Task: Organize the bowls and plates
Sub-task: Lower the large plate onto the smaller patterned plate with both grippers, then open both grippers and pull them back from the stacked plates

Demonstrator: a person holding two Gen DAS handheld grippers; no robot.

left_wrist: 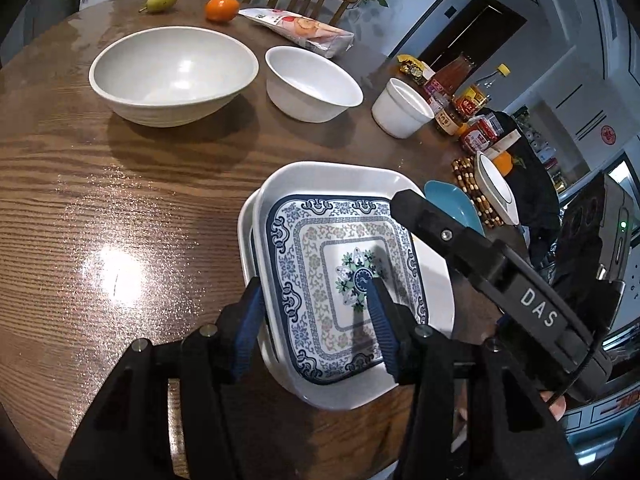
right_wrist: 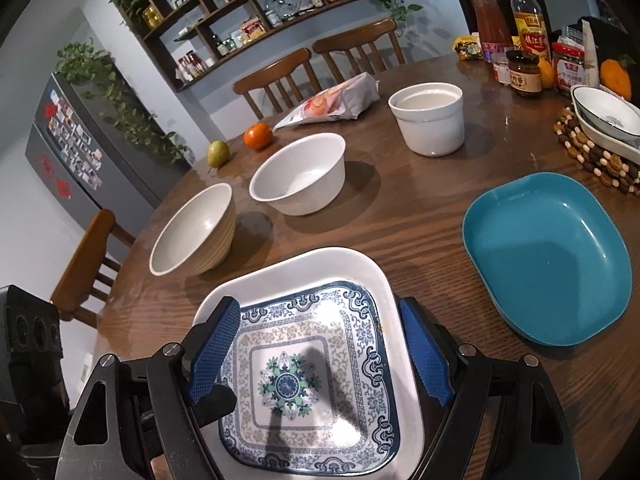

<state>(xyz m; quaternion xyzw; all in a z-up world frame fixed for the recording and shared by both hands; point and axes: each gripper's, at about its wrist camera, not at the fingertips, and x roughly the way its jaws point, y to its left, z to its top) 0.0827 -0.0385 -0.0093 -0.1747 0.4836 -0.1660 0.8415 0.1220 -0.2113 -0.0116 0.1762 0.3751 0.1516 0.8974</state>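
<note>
We see a wooden table (left_wrist: pixel 120 208), its grain marked, its varnish glossy under the lamp. The patterned square plate (right_wrist: pixel 316 380) and the white bowls (left_wrist: pixel 172 76) look like glazed, smooth ceramic. The blue plate (right_wrist: pixel 548 256) on the right has a softer sheen. The gripper pads (right_wrist: pixel 426 356) are blue with a rough, knurled texture, on matt black plastic.

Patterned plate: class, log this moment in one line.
patterned plate on white plate | left claw straddles rim | right claw open above
</note>
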